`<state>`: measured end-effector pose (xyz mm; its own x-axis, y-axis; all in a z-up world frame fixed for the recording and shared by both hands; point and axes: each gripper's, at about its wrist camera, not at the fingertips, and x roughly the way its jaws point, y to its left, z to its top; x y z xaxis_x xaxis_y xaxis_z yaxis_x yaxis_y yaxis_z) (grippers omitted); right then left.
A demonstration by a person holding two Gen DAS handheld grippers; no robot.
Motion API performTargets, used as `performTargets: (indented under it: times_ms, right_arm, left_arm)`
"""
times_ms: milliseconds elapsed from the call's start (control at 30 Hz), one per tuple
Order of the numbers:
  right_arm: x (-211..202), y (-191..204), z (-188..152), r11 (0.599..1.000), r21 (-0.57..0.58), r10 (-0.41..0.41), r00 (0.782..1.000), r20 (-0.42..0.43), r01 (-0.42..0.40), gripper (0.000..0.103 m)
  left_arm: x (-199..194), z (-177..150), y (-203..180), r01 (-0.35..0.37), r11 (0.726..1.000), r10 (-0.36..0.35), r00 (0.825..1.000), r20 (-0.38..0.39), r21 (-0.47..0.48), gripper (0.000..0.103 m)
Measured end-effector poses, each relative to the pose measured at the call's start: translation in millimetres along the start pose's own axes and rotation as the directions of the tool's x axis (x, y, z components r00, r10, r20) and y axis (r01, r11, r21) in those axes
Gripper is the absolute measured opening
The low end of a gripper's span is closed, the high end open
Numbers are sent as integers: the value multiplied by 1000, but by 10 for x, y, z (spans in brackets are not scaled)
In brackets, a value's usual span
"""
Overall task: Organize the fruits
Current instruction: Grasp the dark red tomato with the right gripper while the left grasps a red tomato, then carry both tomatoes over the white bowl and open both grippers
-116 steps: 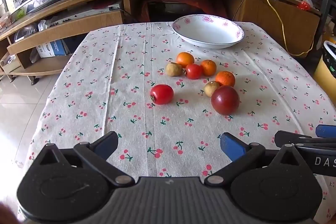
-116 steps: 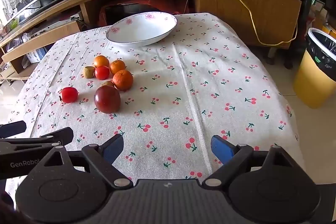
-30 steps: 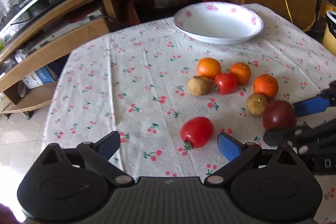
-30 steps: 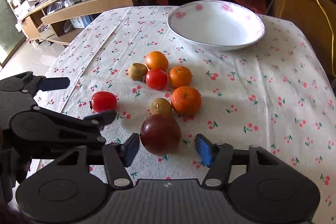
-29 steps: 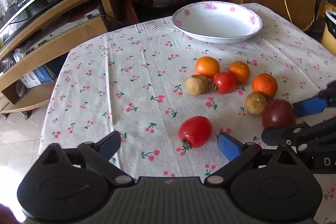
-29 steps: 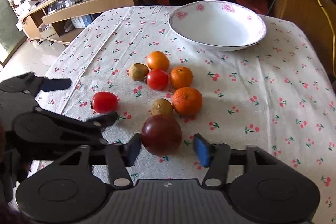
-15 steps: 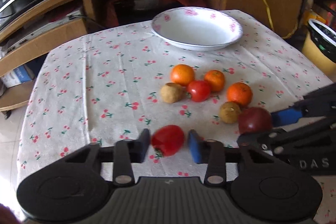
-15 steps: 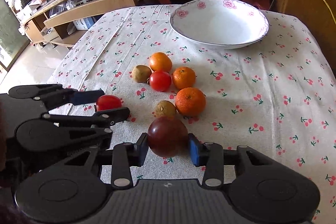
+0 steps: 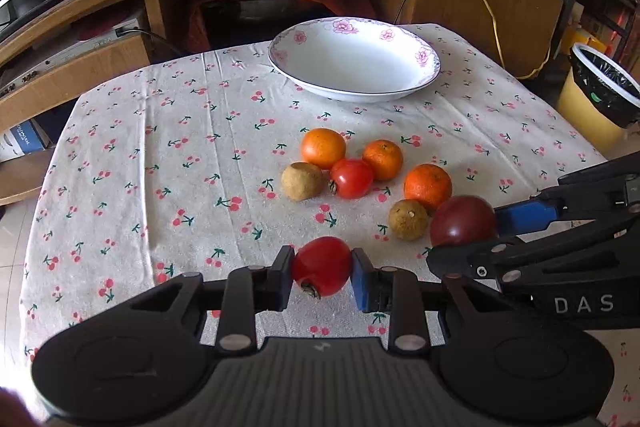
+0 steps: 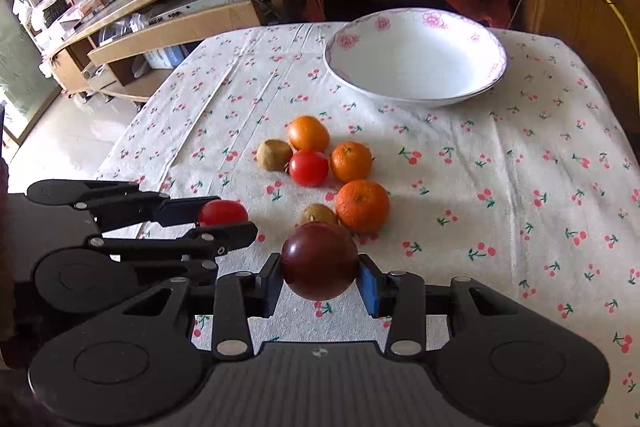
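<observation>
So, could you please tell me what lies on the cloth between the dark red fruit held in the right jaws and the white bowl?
In the right wrist view, a brown kiwi and an orange tangerine sit just beyond the dark red fruit; past them, bare cherry-print cloth runs to the white floral-rimmed bowl.

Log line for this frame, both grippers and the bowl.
left gripper: shut on red tomato | right gripper: shut on dark red fruit | bowl: empty | six fruits on cloth

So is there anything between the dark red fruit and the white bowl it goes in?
Yes. The dark red fruit sits in the right gripper. An orange and a brown fruit lie right ahead of it, toward the bowl. Lifting it over them should clear the way.
</observation>
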<state>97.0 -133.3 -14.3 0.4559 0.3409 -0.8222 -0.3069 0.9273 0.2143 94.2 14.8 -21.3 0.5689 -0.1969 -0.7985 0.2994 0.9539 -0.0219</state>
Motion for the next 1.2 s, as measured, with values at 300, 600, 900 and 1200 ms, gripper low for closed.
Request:
performTargets:
  times_ms: [300,600,900,1200]
  right_arm:
    - [-38,-45,24,1000,17,-26,999,18,26,35]
    - [-187,-86,131,999,22,-46,996,81,44,35]
    - [-224,-139,274,998,40,-50,992,118,45,35]
    - [-157,-260,475,998,35,-61,987,146,56,35]
  left_arm:
    - [-30,84,-79,-22,1000,22,1000,11,17,38]
    - [-155,246,-162,-50,998,49,997,61,24,38]
    - [-153,430,-161,-68,997,66,994,84,23,38]
    - [4,677,-173,-86,996,82,992,100,33,38]
